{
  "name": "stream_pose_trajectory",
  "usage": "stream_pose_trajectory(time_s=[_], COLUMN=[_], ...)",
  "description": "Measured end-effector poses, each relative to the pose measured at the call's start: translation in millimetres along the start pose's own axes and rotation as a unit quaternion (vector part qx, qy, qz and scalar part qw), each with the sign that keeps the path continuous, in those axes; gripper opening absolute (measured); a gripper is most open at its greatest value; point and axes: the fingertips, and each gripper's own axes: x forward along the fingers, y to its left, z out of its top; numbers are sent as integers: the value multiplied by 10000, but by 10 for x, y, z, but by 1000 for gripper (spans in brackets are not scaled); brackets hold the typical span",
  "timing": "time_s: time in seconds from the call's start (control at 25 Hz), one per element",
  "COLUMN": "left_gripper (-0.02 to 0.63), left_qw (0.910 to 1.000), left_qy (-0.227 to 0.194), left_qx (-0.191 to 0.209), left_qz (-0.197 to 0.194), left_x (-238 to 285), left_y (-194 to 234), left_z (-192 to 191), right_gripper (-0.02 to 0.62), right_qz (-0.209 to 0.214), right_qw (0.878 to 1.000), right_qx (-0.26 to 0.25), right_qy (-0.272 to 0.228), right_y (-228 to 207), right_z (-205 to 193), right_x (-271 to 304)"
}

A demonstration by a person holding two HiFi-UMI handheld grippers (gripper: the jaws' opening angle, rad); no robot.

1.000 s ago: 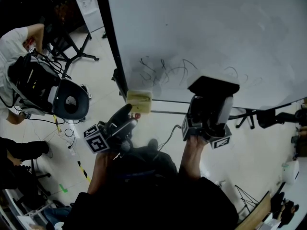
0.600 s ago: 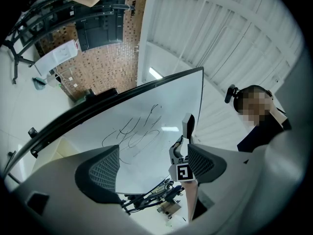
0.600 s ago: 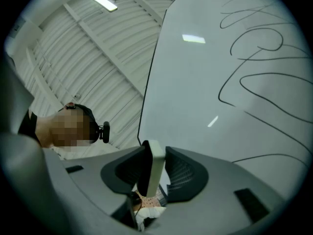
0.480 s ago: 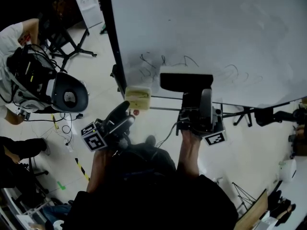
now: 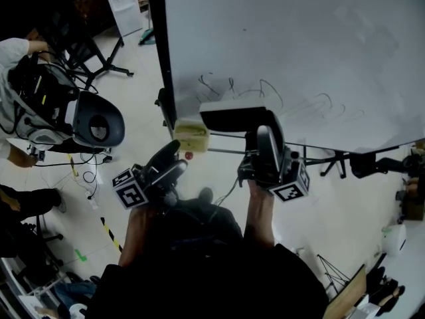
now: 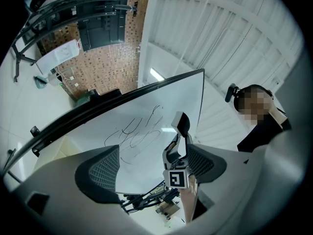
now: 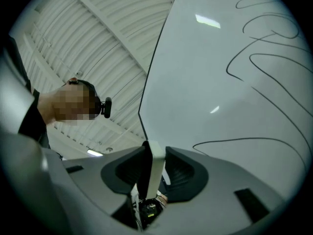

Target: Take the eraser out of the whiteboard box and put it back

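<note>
The eraser [image 5: 234, 117], black-backed with a white face, is clamped in my right gripper [image 5: 260, 137] close against the whiteboard [image 5: 299, 38], below the scribbles. In the right gripper view it stands edge-on [image 7: 154, 173] between the two pads, with the whiteboard [image 7: 230, 72] filling the right. The yellowish whiteboard box [image 5: 191, 137] hangs at the board's lower left corner, a short way left of the eraser. My left gripper [image 5: 174, 155] hovers just below the box, open and empty; in its own view the pads [image 6: 101, 174] stand wide apart, with the eraser [image 6: 181, 124] visible beyond.
A person with black gear and a round black-and-white device [image 5: 98, 126] stands at the left. Tripod legs [image 5: 109, 68], cables and yellow-black floor tape [image 5: 109, 231] lie on the floor. The whiteboard's stand bars [image 5: 332, 159] run under its lower edge.
My right gripper has carried the eraser leftwards along the board toward the box and rolled as it went. The left gripper has stayed in place.
</note>
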Motion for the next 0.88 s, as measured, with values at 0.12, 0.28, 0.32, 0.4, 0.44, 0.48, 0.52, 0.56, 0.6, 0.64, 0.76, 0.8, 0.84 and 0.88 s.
stream_pose_trajectory(time_s=[0.12,0.28,0.32,0.4,0.44,0.48,0.52,0.56,0.6,0.64,0.76,0.8,0.84,0.88], left_gripper=[428,428,428,428,428,428,428,428,428,428,428,428,428,428], left_qw=[10000,10000,10000,10000,10000,10000,10000,10000,10000,10000,10000,10000,10000,10000], left_qy=[-11,-23,-26,-33,-38,-42,-47,-52,-57,-59,-49,-45,-43,-40], left_qx=[-9,-25,-28,-32,-34,-38,-42,-47,-53,-58,-70,-74,-79,-82], left_qz=[-4,5,8,13,15,17,18,18,18,21,36,35,32,29], left_x=[-17,-33,-40,-53,-58,-63,-68,-73,-78,-82,-91,-92,-92,-91], left_y=[-4,17,21,24,25,28,32,35,37,41,54,57,60,62], left_z=[2,13,15,20,24,27,31,35,38,40,40,40,41,43], right_gripper=[152,152,152,152,152,152,152,152,152,152,152,152,152,152], right_qz=[-106,-251,-277,-320,-339,-359,-380,-399,-415,-427,-457,-470,-482,-494], right_qw=[9994,9963,9955,9940,9933,9926,9919,9912,9906,9900,9881,9874,9865,9857], right_qx=[-97,-348,-373,-409,-425,-441,-456,-470,-480,-487,-521,-540,-559,-579], right_qy=[325,748,830,967,1024,1077,1126,1173,1215,1254,1370,1414,1459,1504], right_y=[-65,-152,-171,-201,-216,-233,-249,-265,-278,-290,-321,-333,-345,-356], right_z=[-183,-397,-444,-526,-560,-594,-626,-656,-685,-710,-784,-810,-836,-861], right_x=[-50,-41,-41,-40,-40,-41,-44,-46,-48,-51,-56,-58,-62,-66])
